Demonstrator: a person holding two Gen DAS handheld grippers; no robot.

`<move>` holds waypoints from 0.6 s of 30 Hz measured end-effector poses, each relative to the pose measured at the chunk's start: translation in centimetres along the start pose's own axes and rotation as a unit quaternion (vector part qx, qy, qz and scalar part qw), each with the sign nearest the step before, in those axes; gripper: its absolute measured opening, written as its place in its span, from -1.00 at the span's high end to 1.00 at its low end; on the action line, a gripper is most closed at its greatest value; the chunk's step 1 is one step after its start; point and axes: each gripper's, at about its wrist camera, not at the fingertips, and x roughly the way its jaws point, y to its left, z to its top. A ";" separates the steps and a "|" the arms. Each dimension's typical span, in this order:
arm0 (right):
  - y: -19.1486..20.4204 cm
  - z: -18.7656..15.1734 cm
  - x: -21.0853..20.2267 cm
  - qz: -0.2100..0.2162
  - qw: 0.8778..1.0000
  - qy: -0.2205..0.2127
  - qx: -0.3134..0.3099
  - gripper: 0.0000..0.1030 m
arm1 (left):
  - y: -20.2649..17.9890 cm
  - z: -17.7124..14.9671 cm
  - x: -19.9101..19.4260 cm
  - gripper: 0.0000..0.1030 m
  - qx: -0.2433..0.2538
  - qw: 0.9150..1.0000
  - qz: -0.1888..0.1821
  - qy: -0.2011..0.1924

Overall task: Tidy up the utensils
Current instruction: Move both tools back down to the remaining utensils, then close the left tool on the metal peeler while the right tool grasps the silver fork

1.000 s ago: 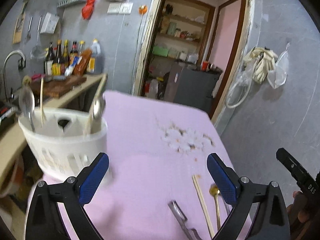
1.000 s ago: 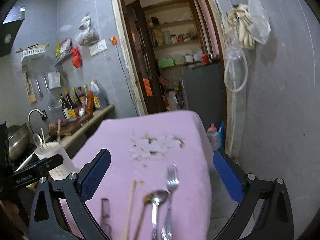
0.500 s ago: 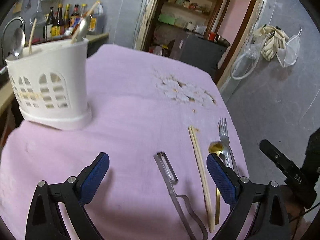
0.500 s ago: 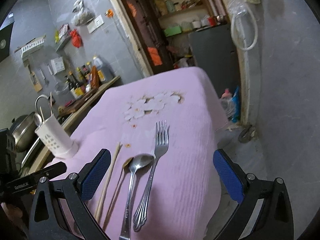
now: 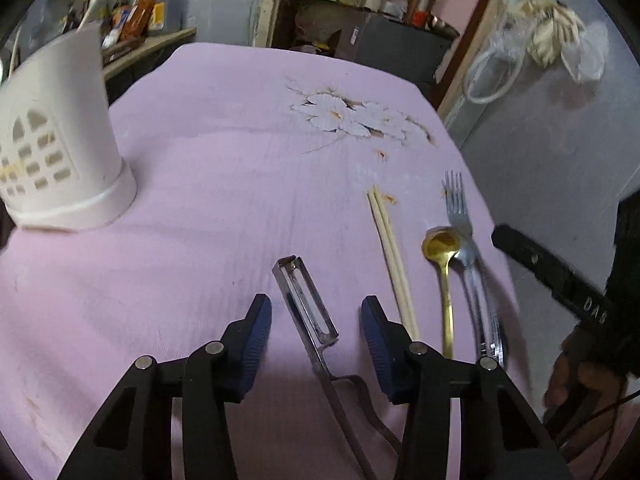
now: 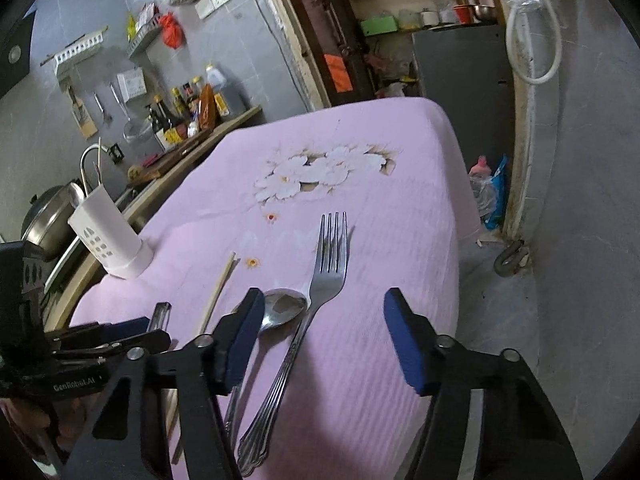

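Note:
A metal peeler [image 5: 306, 306] lies on the pink tablecloth [image 5: 224, 168] between the fingers of my left gripper [image 5: 316, 328], which is open and low around it. Right of it lie a pair of chopsticks [image 5: 390, 256], a gold spoon [image 5: 442, 264] and a fork [image 5: 460, 216]. My right gripper [image 6: 324, 328] is open above the fork [image 6: 316, 300], with a silver spoon [image 6: 280, 308] by its left finger. The white utensil holder [image 5: 56, 152] stands at the left; it also shows in the right wrist view [image 6: 110, 240].
A kitchen counter with bottles [image 6: 192, 108] and a pot [image 6: 48, 220] runs along the table's left side. The table's right edge drops to the floor beside a grey wall [image 6: 592, 200]. A doorway [image 5: 360, 8] is beyond the far edge.
Both grippers have come down toward the table and narrowed their opening. The left one now brackets the peeler; the right one hangs over the fork. The holder has slid to the left of view.

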 end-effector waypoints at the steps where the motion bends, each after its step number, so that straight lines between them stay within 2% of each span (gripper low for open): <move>1: -0.1 0.2 0.3 0.002 1.000 0.006 -0.003 -0.02 | -0.5 -0.1 0.1 0.16 0.016 1.000 0.013 0.002; 3: -0.1 0.6 1.0 0.004 1.000 0.015 -0.008 0.04 | -1.3 -0.1 0.2 0.27 0.045 0.998 0.039 0.002; 5: -0.3 1.1 1.7 0.009 1.000 0.024 -0.012 0.12 | -1.5 0.0 0.3 0.45 0.058 0.997 0.047 0.004; 8: -0.4 1.8 2.8 0.014 0.999 0.037 -0.019 0.16 | -1.0 0.9 0.4 0.60 0.042 0.998 0.041 0.013; 13: -0.5 3.3 4.4 0.028 0.998 0.047 -0.043 0.17 | -0.4 2.5 1.2 0.65 0.015 0.999 0.026 0.032; 18: -0.6 4.8 6.1 0.058 0.994 0.068 -0.057 0.17 | -0.5 3.4 1.8 0.66 0.035 0.997 0.015 0.062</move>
